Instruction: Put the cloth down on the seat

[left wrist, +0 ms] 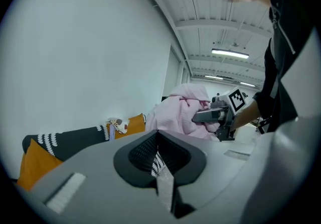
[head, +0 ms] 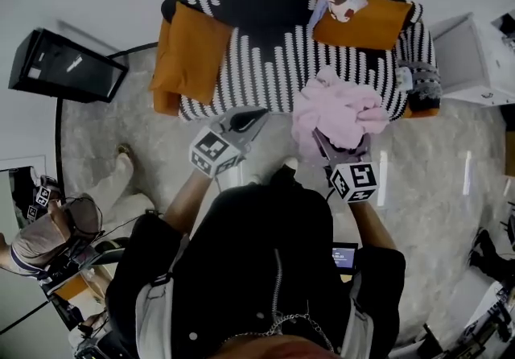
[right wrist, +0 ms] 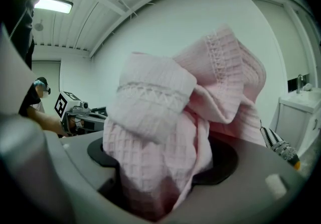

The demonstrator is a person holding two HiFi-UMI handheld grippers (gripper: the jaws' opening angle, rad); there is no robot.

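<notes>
**A:** Where is the cloth noted?

**B:** The cloth (head: 338,108) is logged as a bunched pink wad in the right gripper (head: 344,140). The jaws are clamped on a thick fold of it, and the rest is seen spilling up over them in the right gripper view. It is held in the air at the front edge of the seat (head: 265,68). No contact with the seat can be made out.

**A:** And the left gripper?

**B:** The left gripper (head: 259,114) is empty. Its jaws are drawn together with nothing pinched between them. It is held just beside the cloth and apart from it, also near the seat's front edge.

**A:** Progress?

**B:** The pick-up is judged done, since the cloth is gripped and brought up to the sofa. The putting-down is not yet done. What is left, as judged: the cloth is to be moved over the striped seat, lowered, and released by parting the right jaws. Bare seat is seen between the two cushions (head: 191,51), so room for it is judged ample.
</notes>
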